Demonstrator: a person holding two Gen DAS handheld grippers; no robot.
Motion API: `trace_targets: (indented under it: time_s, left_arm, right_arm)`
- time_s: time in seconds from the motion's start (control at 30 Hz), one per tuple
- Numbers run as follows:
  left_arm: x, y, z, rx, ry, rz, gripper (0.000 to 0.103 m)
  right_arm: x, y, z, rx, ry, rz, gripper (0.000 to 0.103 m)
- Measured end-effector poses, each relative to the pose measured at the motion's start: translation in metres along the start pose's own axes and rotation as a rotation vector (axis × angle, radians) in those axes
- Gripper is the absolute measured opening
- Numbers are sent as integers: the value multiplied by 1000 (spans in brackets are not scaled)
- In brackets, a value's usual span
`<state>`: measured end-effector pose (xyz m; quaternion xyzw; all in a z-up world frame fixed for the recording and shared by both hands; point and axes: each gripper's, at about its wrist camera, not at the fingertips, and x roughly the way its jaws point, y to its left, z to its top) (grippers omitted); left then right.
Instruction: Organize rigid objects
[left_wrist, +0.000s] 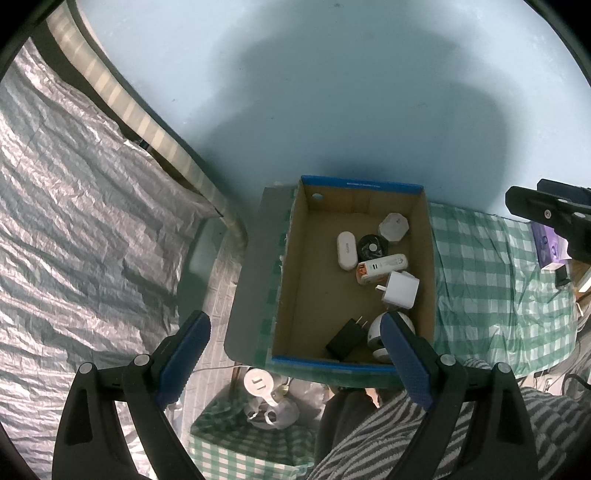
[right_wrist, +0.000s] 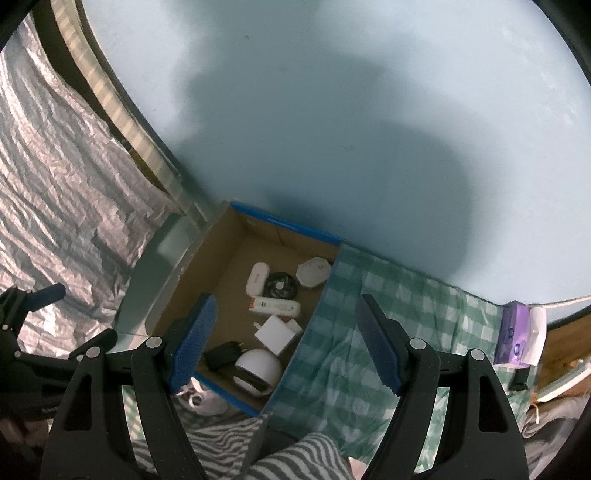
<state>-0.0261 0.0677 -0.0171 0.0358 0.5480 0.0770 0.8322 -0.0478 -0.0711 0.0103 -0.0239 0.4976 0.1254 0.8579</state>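
Note:
A cardboard box with blue rim (left_wrist: 362, 185) (right_wrist: 284, 223) stands on a green checked cloth (left_wrist: 491, 266) (right_wrist: 373, 314). Inside lie a white oval device (left_wrist: 346, 250) (right_wrist: 256, 277), a black disc (left_wrist: 373, 246) (right_wrist: 281, 285), a white hexagonal piece (left_wrist: 394, 227) (right_wrist: 313, 270), a white-and-orange stick (left_wrist: 380, 267) (right_wrist: 275, 306), a white plug adapter (left_wrist: 402, 290) (right_wrist: 277, 334), a black charger (left_wrist: 345, 339) (right_wrist: 223, 356) and a white dome camera (left_wrist: 376, 338) (right_wrist: 258, 371). My left gripper (left_wrist: 295, 360) is open and empty above the box's near edge. My right gripper (right_wrist: 286, 345) is open and empty above the box's right wall.
A pale blue wall (left_wrist: 332, 92) stands behind the box. Crinkled silver sheeting (left_wrist: 74, 221) covers the left side. A purple tissue box (right_wrist: 517, 338) sits at the cloth's right end. A white round object and plastic bag (left_wrist: 266, 398) lie below the table. Striped grey fabric (left_wrist: 388, 439) is nearest me.

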Motion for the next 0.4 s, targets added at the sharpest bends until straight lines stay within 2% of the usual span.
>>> trace_targets:
  time_s: [0.4]
  left_arm:
    - [0, -3, -1, 10, 1, -13, 94]
  right_arm:
    - [1, -3, -1, 12, 4, -6, 77]
